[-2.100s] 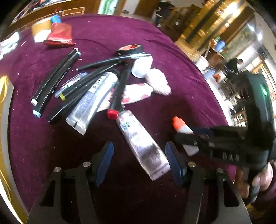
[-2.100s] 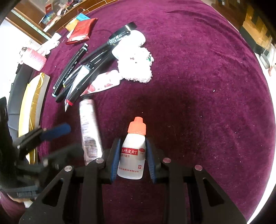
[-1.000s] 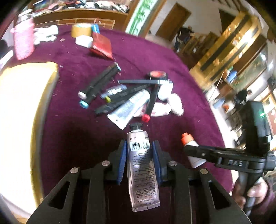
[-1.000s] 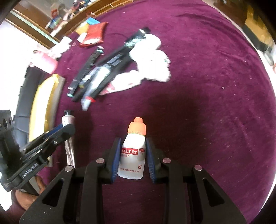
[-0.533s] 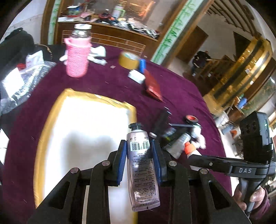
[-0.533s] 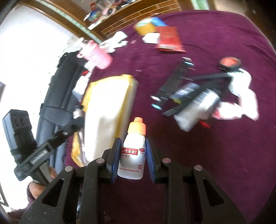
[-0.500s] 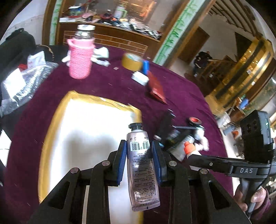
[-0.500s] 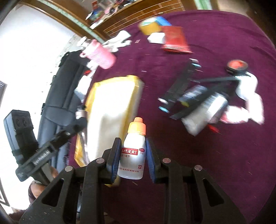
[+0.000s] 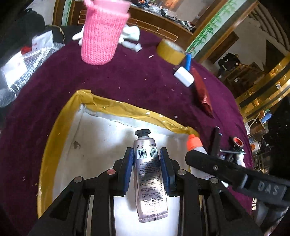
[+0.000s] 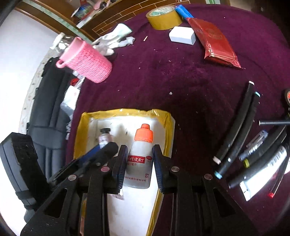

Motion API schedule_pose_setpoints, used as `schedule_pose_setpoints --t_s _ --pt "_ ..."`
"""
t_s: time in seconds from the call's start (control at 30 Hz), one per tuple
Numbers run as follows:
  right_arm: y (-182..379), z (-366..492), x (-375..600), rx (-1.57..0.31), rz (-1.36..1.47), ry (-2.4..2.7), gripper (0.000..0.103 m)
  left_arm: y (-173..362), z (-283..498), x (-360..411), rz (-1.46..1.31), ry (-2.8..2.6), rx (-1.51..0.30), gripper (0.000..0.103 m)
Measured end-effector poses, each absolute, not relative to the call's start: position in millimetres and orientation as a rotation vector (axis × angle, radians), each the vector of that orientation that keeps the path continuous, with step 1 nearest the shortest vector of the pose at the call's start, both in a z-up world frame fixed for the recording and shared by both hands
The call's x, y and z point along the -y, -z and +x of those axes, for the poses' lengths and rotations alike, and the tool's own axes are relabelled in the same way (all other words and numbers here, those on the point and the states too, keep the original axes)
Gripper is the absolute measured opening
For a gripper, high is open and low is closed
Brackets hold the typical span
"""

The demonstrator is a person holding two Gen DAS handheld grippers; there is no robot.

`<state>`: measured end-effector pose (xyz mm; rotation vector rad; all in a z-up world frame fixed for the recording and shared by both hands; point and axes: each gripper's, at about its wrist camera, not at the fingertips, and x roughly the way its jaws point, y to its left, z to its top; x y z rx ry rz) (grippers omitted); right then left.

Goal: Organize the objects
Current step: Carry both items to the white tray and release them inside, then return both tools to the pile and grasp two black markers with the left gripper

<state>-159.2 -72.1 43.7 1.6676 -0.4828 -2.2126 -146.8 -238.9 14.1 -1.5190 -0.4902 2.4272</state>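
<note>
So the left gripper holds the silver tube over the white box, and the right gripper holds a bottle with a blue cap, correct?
Not quite: the bottle in the right gripper has an orange cap, as the right wrist view shows. The left gripper does hold the silver tube over the white box.

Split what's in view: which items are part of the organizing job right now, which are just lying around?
In play:
- silver tube, clamped in left tool
- orange-capped bottle, clamped in right tool
- yellow-taped white box, under both
- marker and tube pile, probably next

Lying about:
- pink knitted cup
- tape roll
- red packet
- white block
- white glove
</note>
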Motion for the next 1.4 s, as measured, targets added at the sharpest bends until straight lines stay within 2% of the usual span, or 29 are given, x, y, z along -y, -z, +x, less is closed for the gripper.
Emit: schedule_pose_setpoints --t_s 0.2,0.3,0.43,0.63,0.77,0.9,0.93,0.97,1.0,1.03,1.1,1.17,1.3,1.4 --pt "-35 -168 79 0.411 1.680 2.247 0.026 0 -157 240 -1.516 -2.410 0.549 0.026" --pt "-35 -171 80 0.380 1.683 2.257 0.027 0 -161 240 -1.515 -2.410 0.551 0.031" --pt "-34 -175 75 0.406 1.685 2.244 0.027 -1 -162 245 -1.522 -2.405 0.590 0.043" --pt "-38 -174 76 0.380 1.689 2.245 0.027 -8 -159 249 -1.532 -2.420 0.575 0.045" --pt "-63 -163 65 0.334 1.632 2.320 0.027 -26 -150 251 -1.507 -2.450 0.528 0.045" --pt "-119 -126 29 0.138 1.423 2.659 0.027 -55 -135 246 -1.420 -2.453 0.505 0.048" --pt "-133 -111 18 0.060 1.339 2.777 0.031 -63 -131 242 -1.392 -2.448 0.502 0.053" --pt "-143 -94 3 -0.011 1.269 2.890 0.056 -71 -126 236 -1.364 -2.441 0.497 0.055" --pt "-145 -86 -9 -0.038 1.248 2.953 0.075 -77 -123 228 -1.345 -2.427 0.488 0.055" --pt "-141 -79 -24 -0.045 1.271 2.993 0.099 -80 -120 220 -1.335 -2.408 0.478 0.055" --pt "-121 -73 -64 0.034 1.476 2.984 0.099 -85 -115 198 -1.332 -2.346 0.448 0.056" --pt "-91 -59 -115 0.316 1.668 2.912 0.099 -85 -108 175 -1.337 -2.293 0.402 0.056" --pt "-58 -31 -169 0.549 1.783 2.857 0.099 -76 -86 117 -1.345 -2.221 0.222 0.056" --pt "-44 -23 -188 0.623 1.811 2.809 0.099 -68 -72 77 -1.339 -2.184 0.100 0.055"
